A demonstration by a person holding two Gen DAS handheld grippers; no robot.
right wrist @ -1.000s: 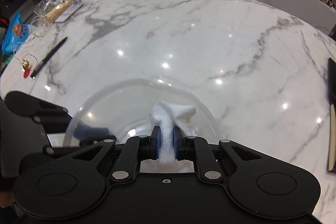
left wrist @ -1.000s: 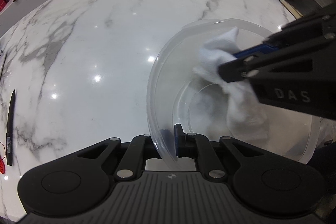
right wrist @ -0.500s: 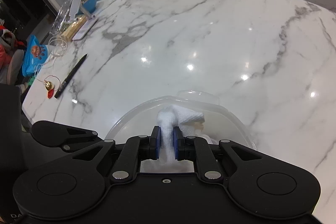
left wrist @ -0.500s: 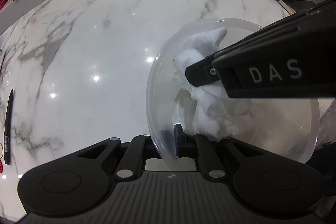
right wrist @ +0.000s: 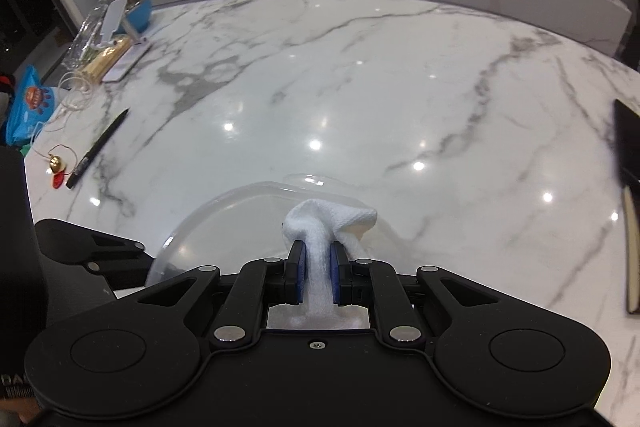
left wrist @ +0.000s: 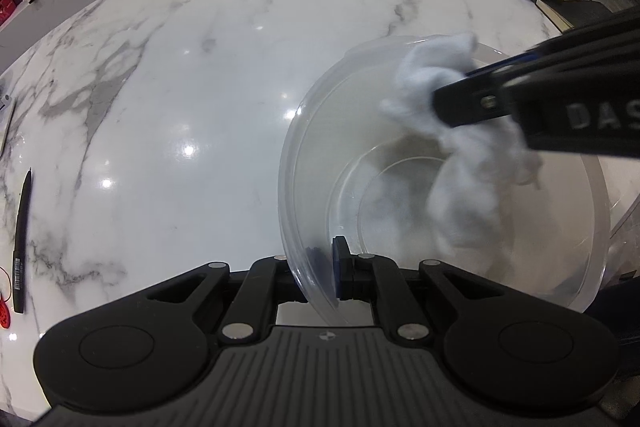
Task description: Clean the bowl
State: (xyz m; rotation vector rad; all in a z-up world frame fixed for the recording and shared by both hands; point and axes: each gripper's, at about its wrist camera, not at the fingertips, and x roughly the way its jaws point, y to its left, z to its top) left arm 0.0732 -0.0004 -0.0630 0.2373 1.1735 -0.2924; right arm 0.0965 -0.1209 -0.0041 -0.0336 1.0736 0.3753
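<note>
A clear plastic bowl (left wrist: 320, 131) is tilted on its side above the marble table. My left gripper (left wrist: 326, 259) is shut on the bowl's near rim. My right gripper (right wrist: 316, 267) is shut on a white cloth (right wrist: 332, 219) and comes in from the right in the left wrist view (left wrist: 444, 99). The cloth (left wrist: 472, 155) hangs inside the bowl, its tip near the far rim and its tail against the inner wall. In the right wrist view the bowl (right wrist: 224, 211) lies just ahead of my fingers, with the left gripper's body at the lower left.
A black pen (right wrist: 96, 151) and a red and gold trinket (right wrist: 56, 167) lie at the table's left edge. A blue packet (right wrist: 28, 107), clear bag and blue bowl (right wrist: 140, 15) sit at the far left. A dark notebook (right wrist: 628, 163) lies at the right edge.
The right gripper has swept the cloth inside the bowl, from the left inner wall back up towards the far rim. The left gripper holds the bowl in the same place.
</note>
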